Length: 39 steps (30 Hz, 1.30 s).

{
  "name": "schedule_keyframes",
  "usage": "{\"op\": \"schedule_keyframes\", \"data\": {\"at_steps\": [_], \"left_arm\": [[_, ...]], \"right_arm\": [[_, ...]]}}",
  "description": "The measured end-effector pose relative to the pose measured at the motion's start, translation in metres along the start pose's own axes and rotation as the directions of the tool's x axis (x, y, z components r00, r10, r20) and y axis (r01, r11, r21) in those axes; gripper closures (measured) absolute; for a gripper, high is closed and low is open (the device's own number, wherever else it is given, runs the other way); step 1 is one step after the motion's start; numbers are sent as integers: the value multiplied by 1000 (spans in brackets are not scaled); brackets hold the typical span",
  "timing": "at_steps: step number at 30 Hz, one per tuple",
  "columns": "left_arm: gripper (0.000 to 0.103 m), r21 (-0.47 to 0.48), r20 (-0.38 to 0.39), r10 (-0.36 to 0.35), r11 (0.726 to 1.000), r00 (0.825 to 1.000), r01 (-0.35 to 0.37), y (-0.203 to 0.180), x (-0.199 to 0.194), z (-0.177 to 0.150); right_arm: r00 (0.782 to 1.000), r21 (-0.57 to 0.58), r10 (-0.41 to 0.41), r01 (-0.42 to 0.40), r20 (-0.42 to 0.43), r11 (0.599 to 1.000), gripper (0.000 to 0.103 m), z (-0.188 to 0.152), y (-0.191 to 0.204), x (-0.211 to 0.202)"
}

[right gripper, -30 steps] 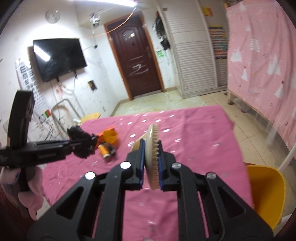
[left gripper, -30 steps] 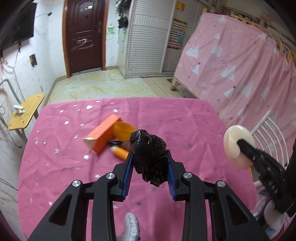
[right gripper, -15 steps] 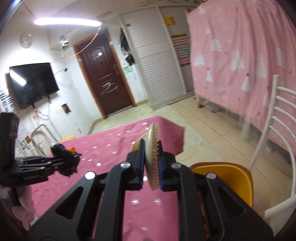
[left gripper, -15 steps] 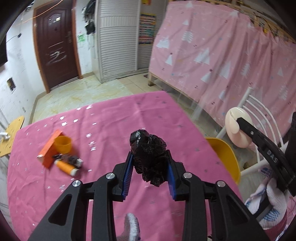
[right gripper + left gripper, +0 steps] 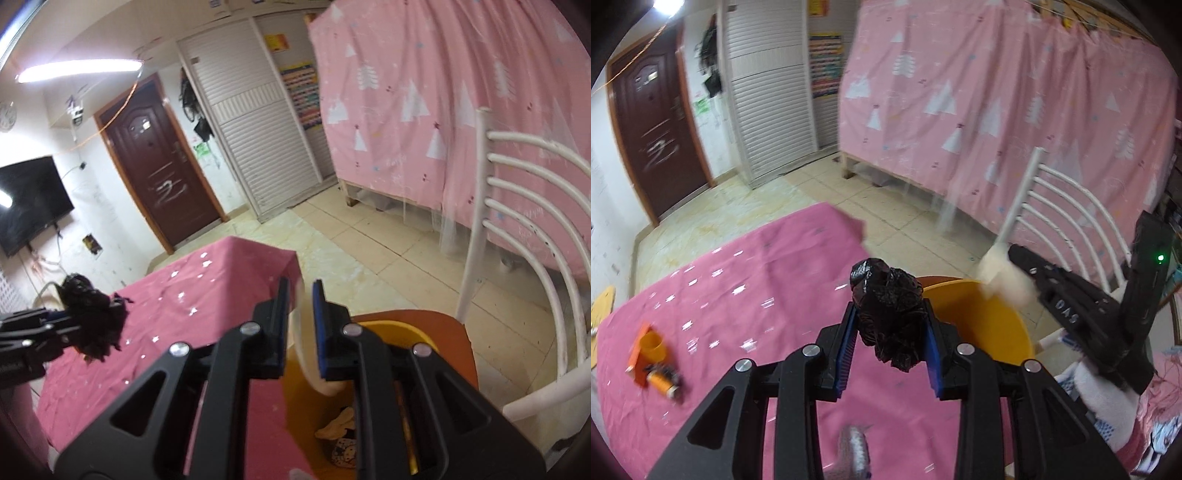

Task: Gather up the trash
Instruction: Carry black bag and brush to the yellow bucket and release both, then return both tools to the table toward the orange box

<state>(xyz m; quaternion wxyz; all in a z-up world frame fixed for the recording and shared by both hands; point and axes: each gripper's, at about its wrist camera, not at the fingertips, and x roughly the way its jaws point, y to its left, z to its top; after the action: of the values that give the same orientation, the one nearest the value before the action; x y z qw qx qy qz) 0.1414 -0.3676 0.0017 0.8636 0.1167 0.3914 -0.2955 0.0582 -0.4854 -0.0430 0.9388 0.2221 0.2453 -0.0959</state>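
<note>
While the left claw (image 5: 889,334) clenches a crumpled black plastic bag (image 5: 888,312) between its blue pads, the bag bulges above and below the fingers and hangs over the near edge of the bench (image 5: 746,280), which is draped in a pink star-print cloth. Just to the right of that bag, past the bench edge, stands a yellow bin (image 5: 997,325) on an orange chair seat (image 5: 443,325) with a white barred back (image 5: 517,206). At the far left of the cloth lie an orange box (image 5: 641,354), a small orange cup (image 5: 653,341) and an orange bottle (image 5: 663,382), well apart from both claws.

From the right wrist view, the right claw (image 5: 301,334) is clamped on a pale, flat round brush (image 5: 306,350), held edge-on between the pads; its lower rim dips over the mouth of the yellow bin (image 5: 413,334). Inside the bin some scraps (image 5: 338,432) are visible, blurred. The left claw with its black bag (image 5: 90,319) shows at the left, over the cloth, well apart from the brush.
</note>
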Motion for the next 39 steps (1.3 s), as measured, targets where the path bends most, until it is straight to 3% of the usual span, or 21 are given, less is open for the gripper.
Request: {"op": "schedule_keyframes", "data": {"at_steps": [10, 12, 14, 16, 20, 29, 33, 39], "left_arm": [[77, 43, -58, -89, 995, 994, 92, -55, 39, 14], [70, 26, -76, -123, 992, 989, 126, -60, 46, 17], [40, 17, -84, -150, 988, 985, 152, -65, 51, 18], [33, 13, -79, -144, 989, 986, 146, -67, 54, 18], [33, 2, -87, -136, 991, 987, 137, -63, 55, 14], [33, -54, -41, -106, 993, 993, 104, -28, 34, 16], [33, -62, -9, -41, 997, 999, 41, -1, 19, 11], [33, -108, 19, 33, 994, 999, -31, 51, -2, 4]], "right_arm": [[997, 93, -14, 7, 71, 996, 91, 6, -30, -22], [997, 105, -16, 8, 78, 994, 91, 9, -34, -23], [996, 113, -17, 7, 86, 994, 91, 9, -36, -26], [996, 118, -20, 9, 93, 993, 89, 9, -36, -28], [994, 123, -19, 5, 112, 992, 72, 9, -37, -33], [993, 80, -21, 12, 113, 997, 72, 10, -22, -31], [995, 32, -15, 12, 99, 999, 71, 6, -1, -27], [998, -34, 38, -36, 42, 999, 56, -1, 34, -9]]}}
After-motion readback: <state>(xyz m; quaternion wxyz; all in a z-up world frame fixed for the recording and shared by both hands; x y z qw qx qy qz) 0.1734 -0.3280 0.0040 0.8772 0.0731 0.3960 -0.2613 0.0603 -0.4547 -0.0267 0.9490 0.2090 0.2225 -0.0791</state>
